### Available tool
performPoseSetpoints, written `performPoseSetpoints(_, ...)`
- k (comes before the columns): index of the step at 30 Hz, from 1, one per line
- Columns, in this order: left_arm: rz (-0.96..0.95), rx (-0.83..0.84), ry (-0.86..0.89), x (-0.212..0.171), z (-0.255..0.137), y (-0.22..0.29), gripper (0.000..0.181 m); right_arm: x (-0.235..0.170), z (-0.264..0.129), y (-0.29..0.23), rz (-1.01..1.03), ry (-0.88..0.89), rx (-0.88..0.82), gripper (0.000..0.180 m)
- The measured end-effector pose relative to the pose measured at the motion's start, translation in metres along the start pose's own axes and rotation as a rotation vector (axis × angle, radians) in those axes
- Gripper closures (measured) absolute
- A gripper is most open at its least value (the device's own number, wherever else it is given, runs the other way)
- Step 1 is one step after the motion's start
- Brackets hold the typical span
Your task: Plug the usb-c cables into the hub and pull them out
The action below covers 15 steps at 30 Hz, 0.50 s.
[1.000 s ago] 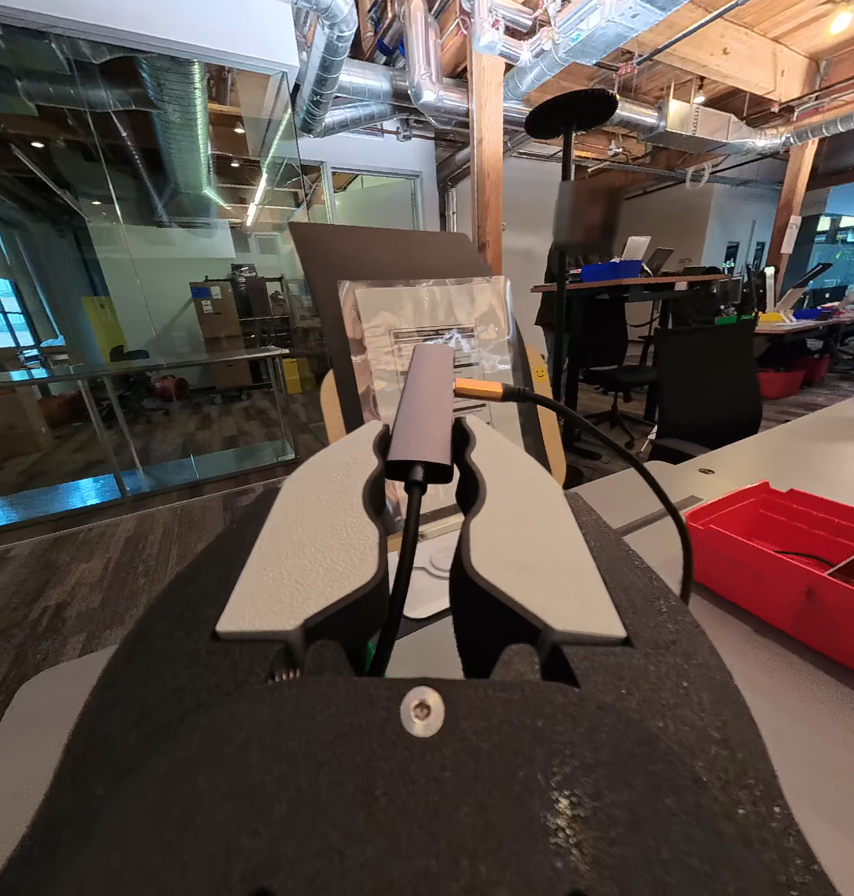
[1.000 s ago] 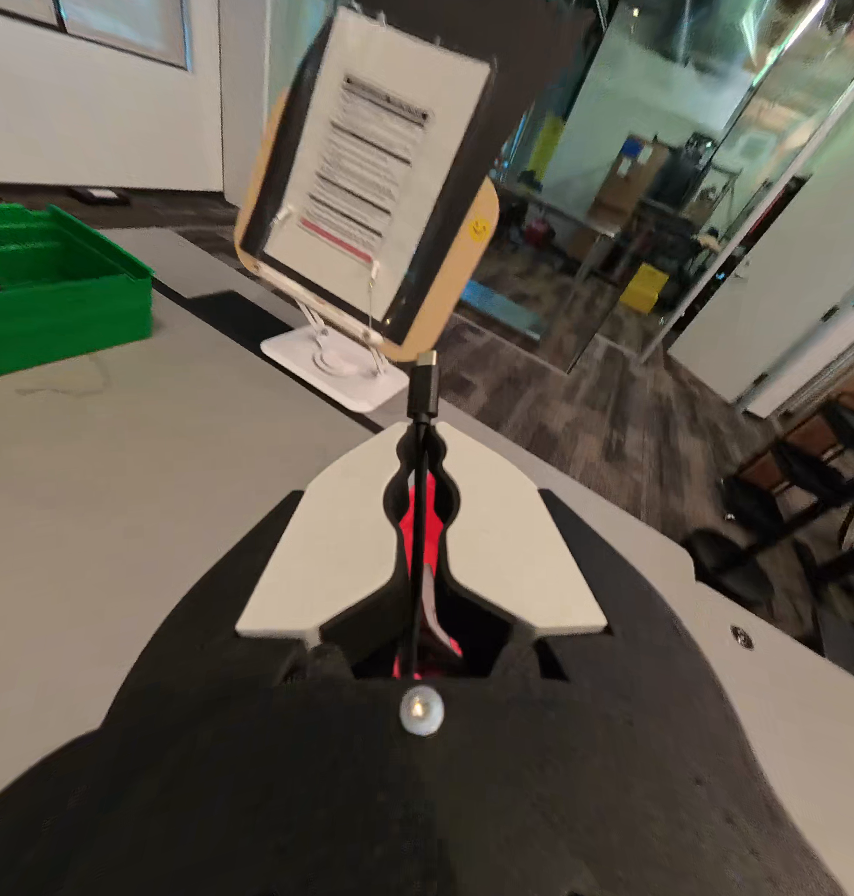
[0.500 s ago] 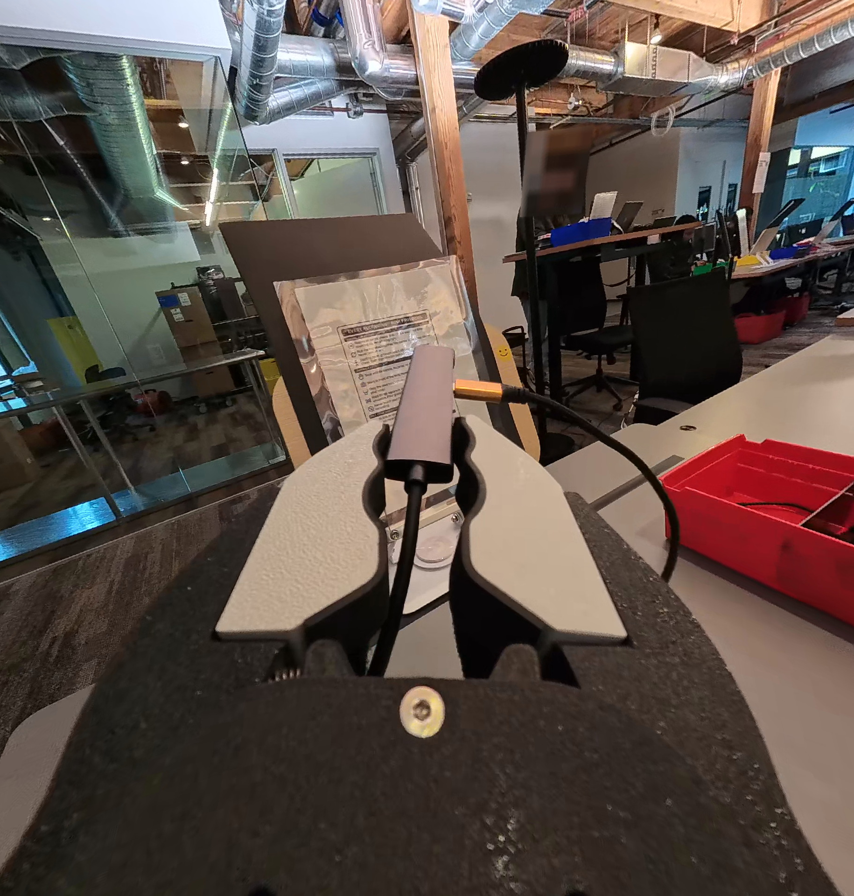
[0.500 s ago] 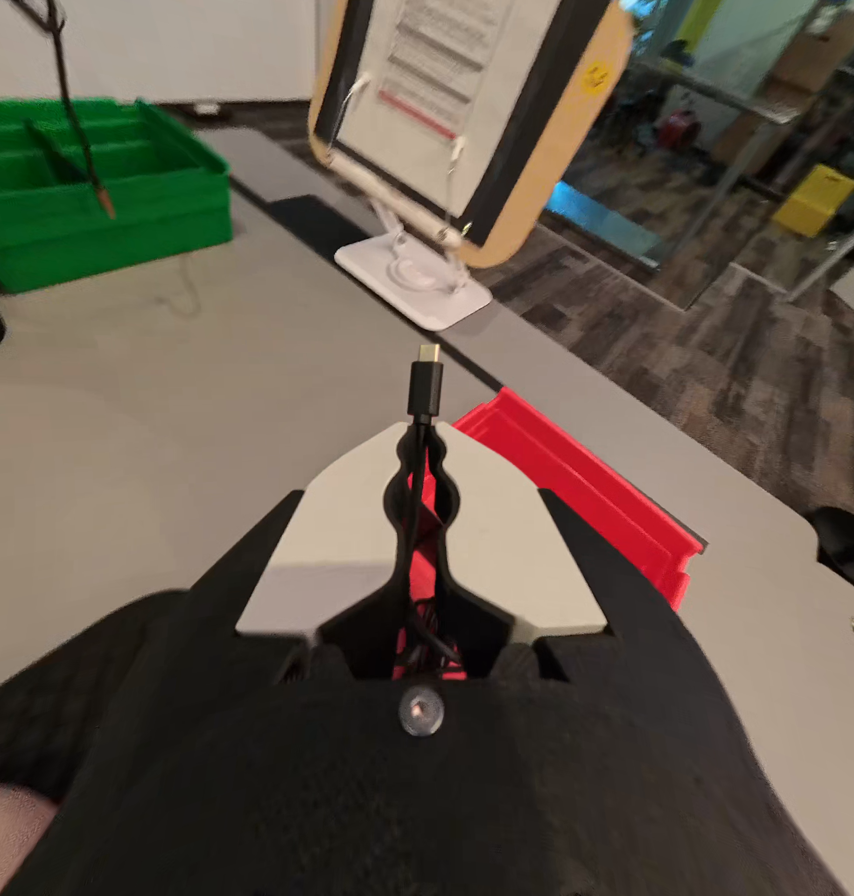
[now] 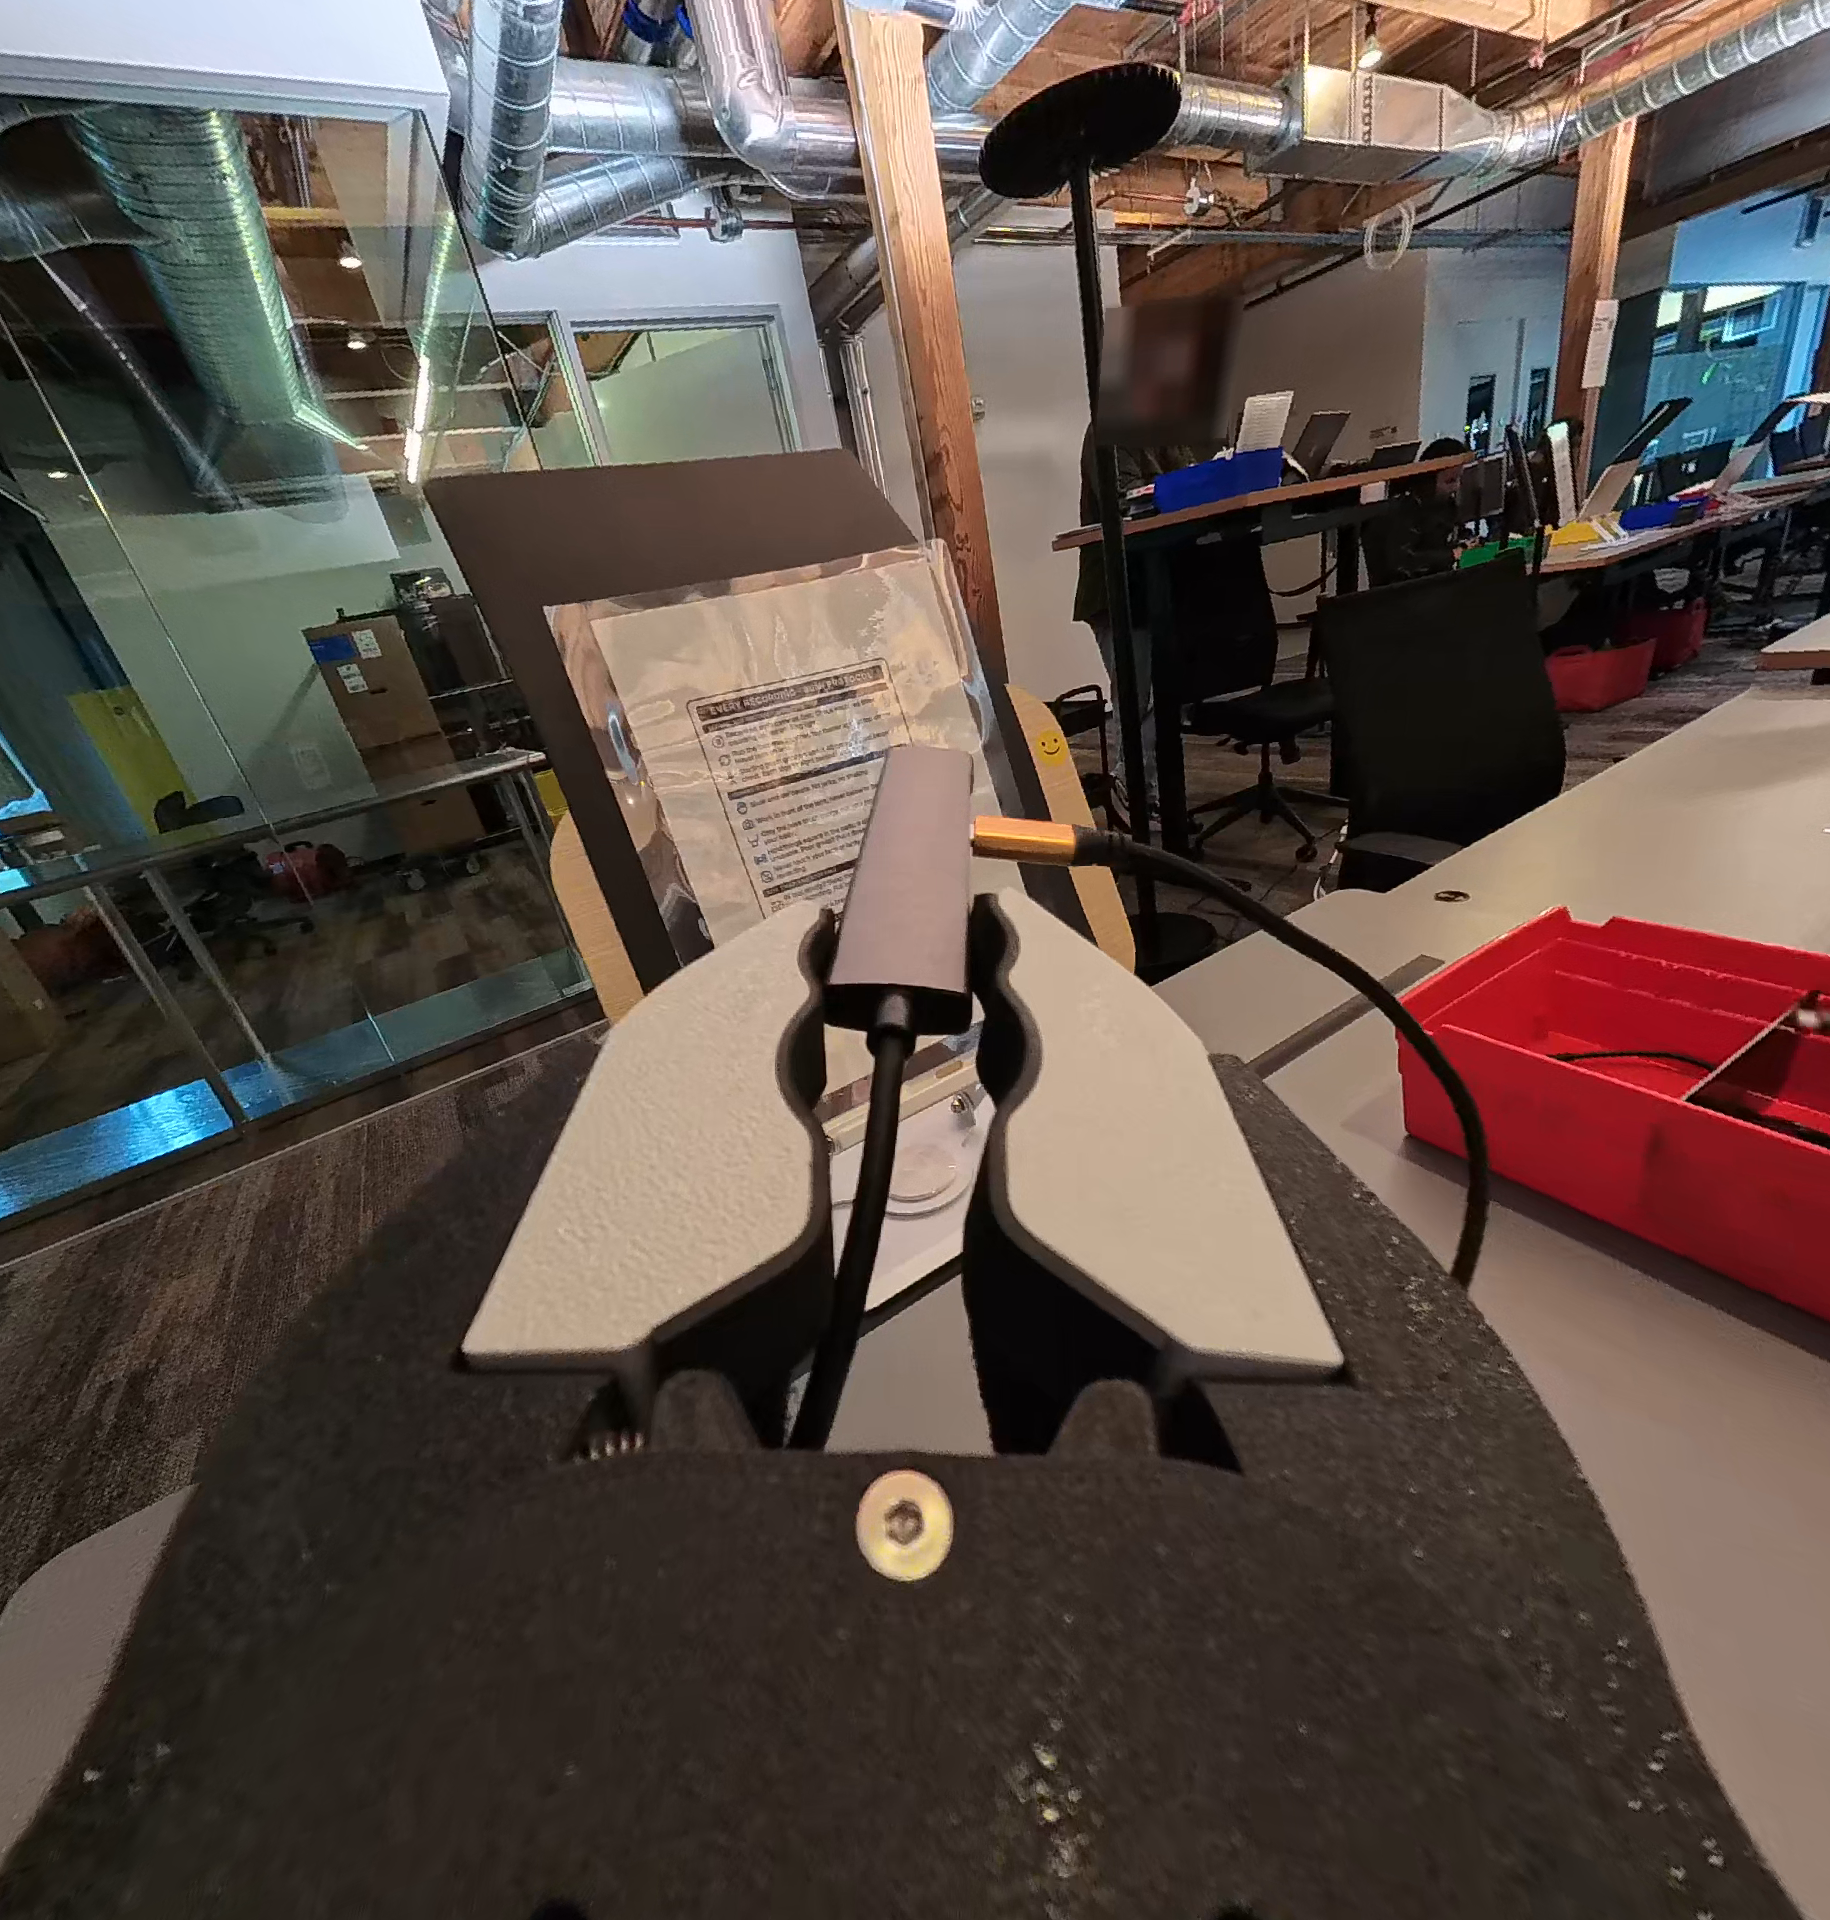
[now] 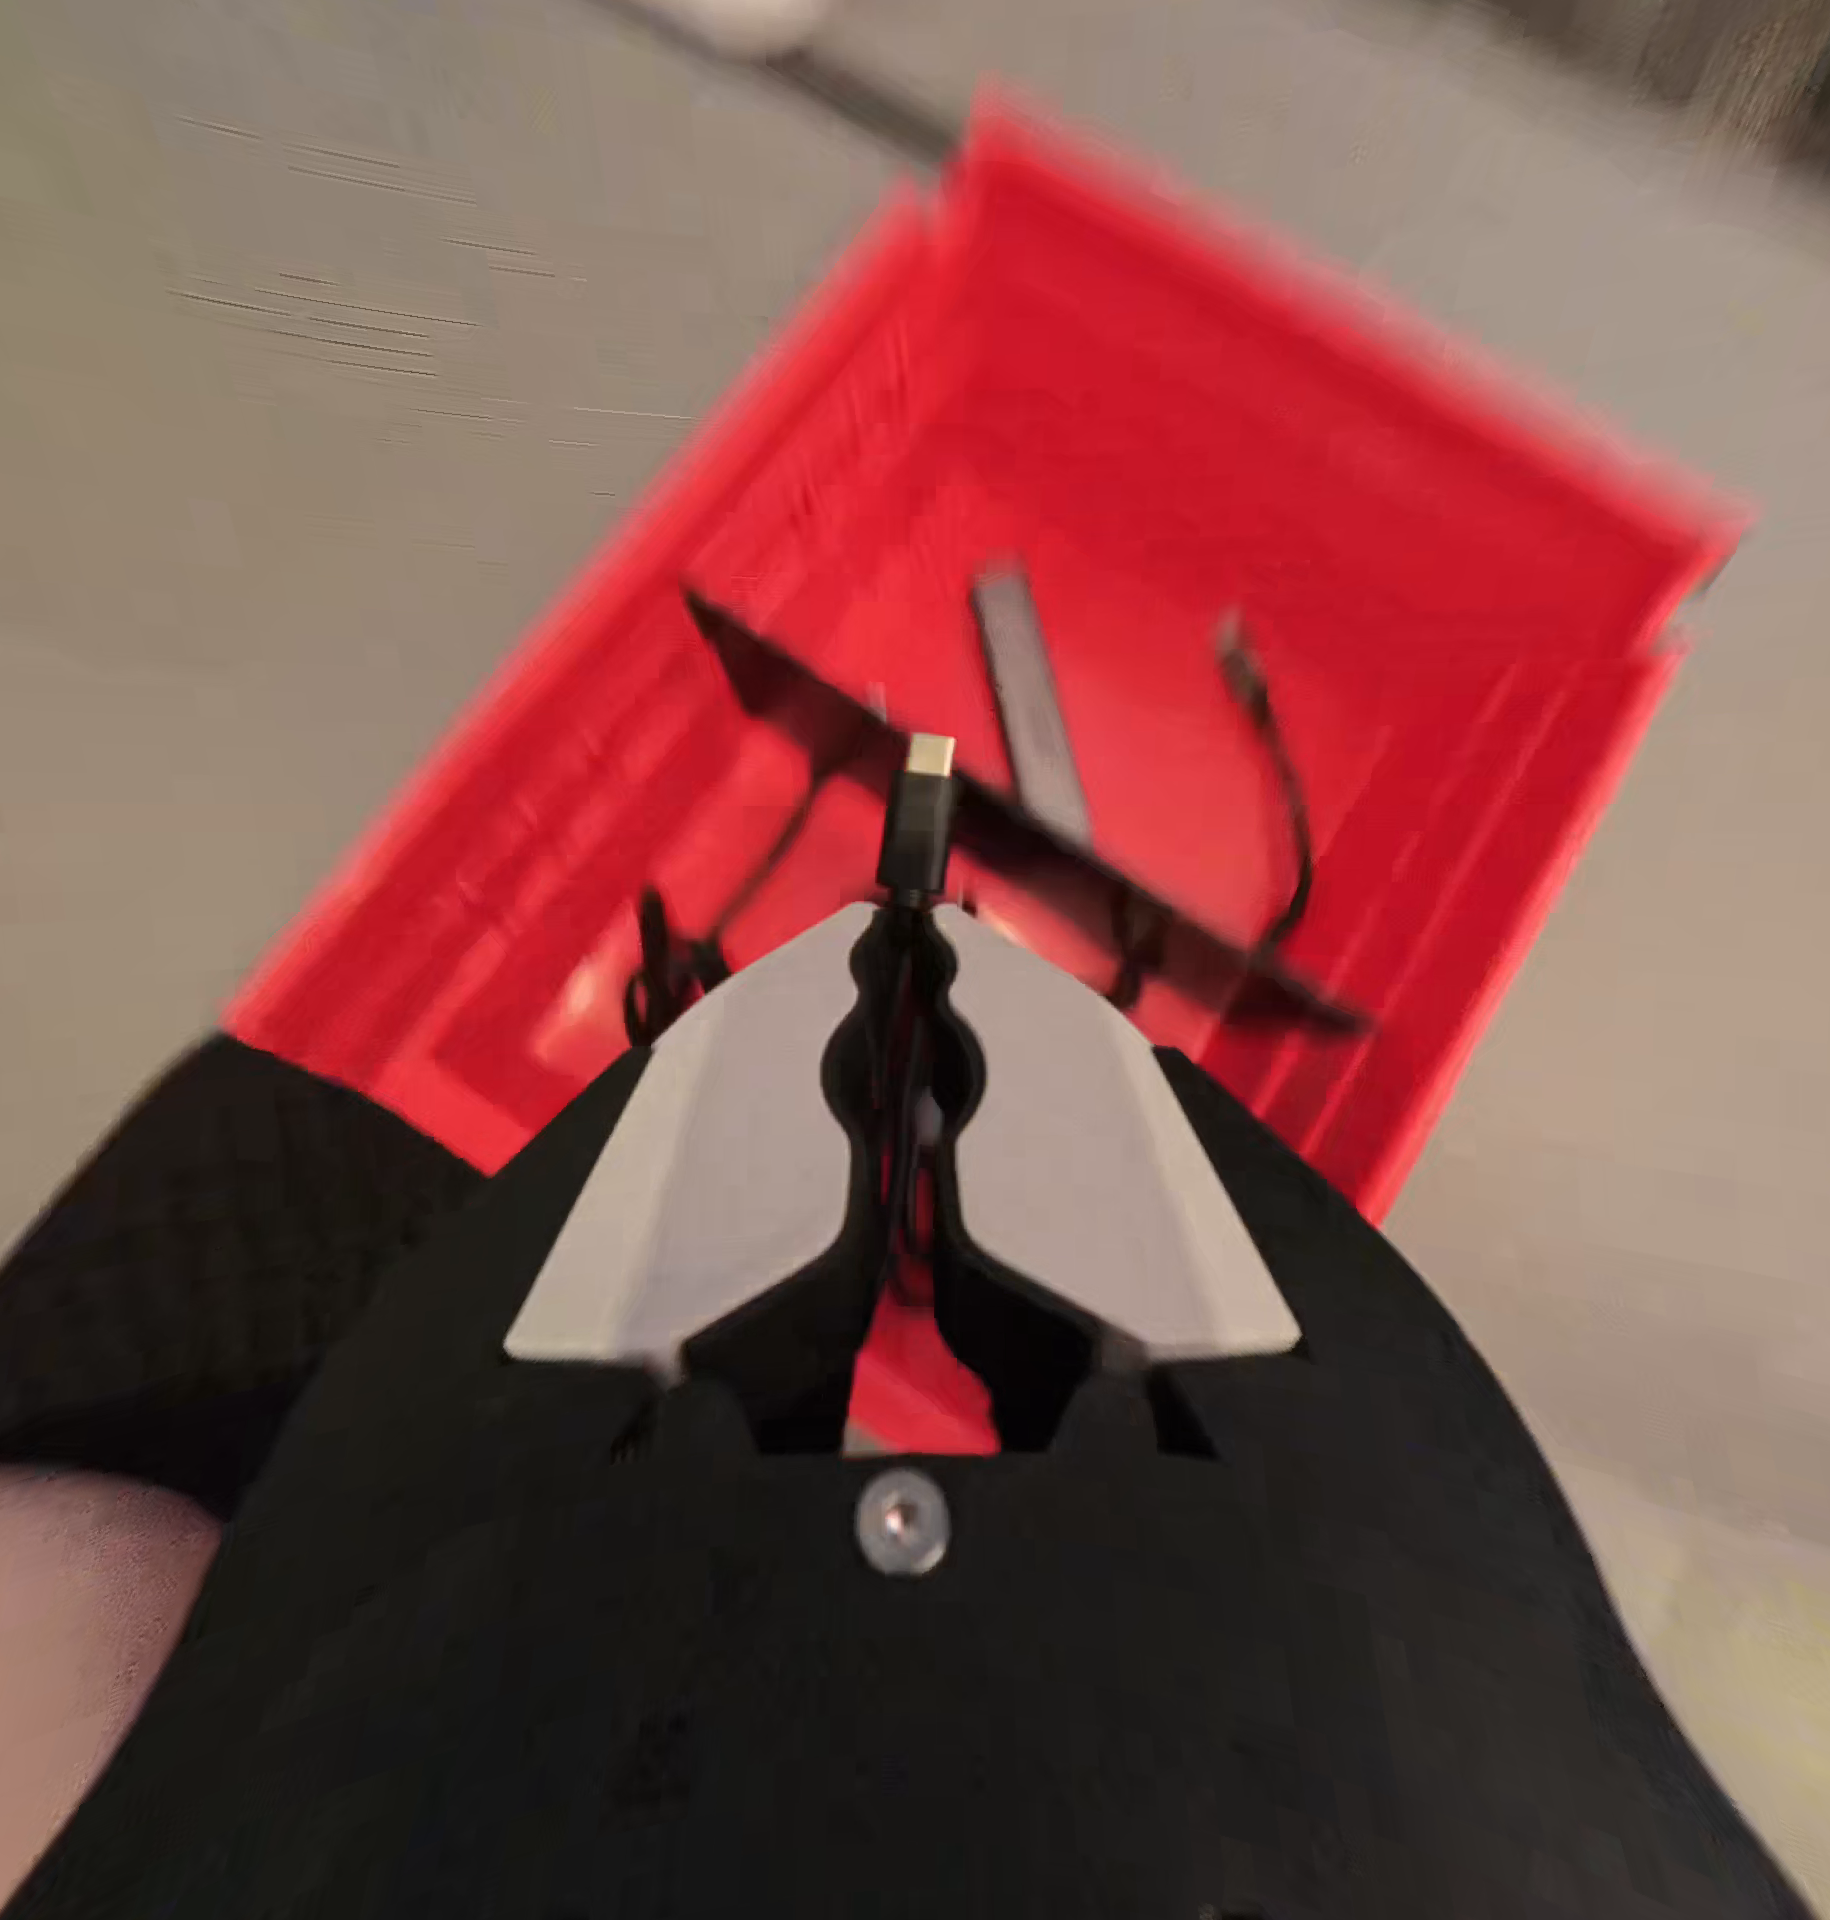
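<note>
My left gripper (image 5: 903, 914) is shut on a dark grey hub (image 5: 906, 873) and holds it up above the table, pointing away. A gold-tipped plug (image 5: 1025, 837) on a black cable (image 5: 1410, 1029) sits in the hub's right side; the cable hangs down towards the red tray (image 5: 1617, 1153). The hub's own black lead runs back between the jaws. My right gripper (image 6: 906, 906) is shut on a black USB-C cable just behind its plug (image 6: 921, 800), which points down over the red tray (image 6: 1150, 343). The right wrist view is blurred.
The red tray holds a black divider (image 6: 1098, 862), another grey hub (image 6: 1030, 696) and a loose black cable (image 6: 1275, 748). A stand with a sleeved printed sheet (image 5: 776, 717) is at the grey table's far edge. Chairs and desks lie beyond on the right. One gripper's finger ends stand about 55 cm off the other's.
My right gripper has swung down and over the red tray with its cable. My left gripper has turned slightly, still holding the hub with the gold plug in it.
</note>
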State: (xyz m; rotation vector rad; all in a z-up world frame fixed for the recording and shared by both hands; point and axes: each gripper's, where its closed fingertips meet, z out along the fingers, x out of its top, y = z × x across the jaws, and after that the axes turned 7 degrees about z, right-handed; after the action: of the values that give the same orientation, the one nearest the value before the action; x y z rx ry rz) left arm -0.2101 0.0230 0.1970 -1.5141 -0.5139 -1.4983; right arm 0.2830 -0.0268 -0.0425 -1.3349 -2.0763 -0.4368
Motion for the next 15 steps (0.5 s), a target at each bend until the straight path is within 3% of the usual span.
performPoseSetpoints(2,0.007,0.000,0.001,0.001,0.000,0.002,0.157,-0.038,0.021,0.011,0.056,-0.221,-0.020,0.173)
performPoseSetpoints(7,0.016,-0.010,0.002,0.002,0.001,0.005,0.157,-0.061,0.056,0.006,0.049,-0.344,0.078,0.171)
performPoseSetpoints(11,0.024,-0.031,-0.004,0.001,0.004,0.012,0.157,-0.049,0.054,0.020,0.088,-0.275,0.020,0.169)
performPoseSetpoints(15,0.040,-0.061,-0.011,0.001,0.008,0.023,0.157,-0.009,0.010,0.046,0.003,-0.078,-0.255,0.145)
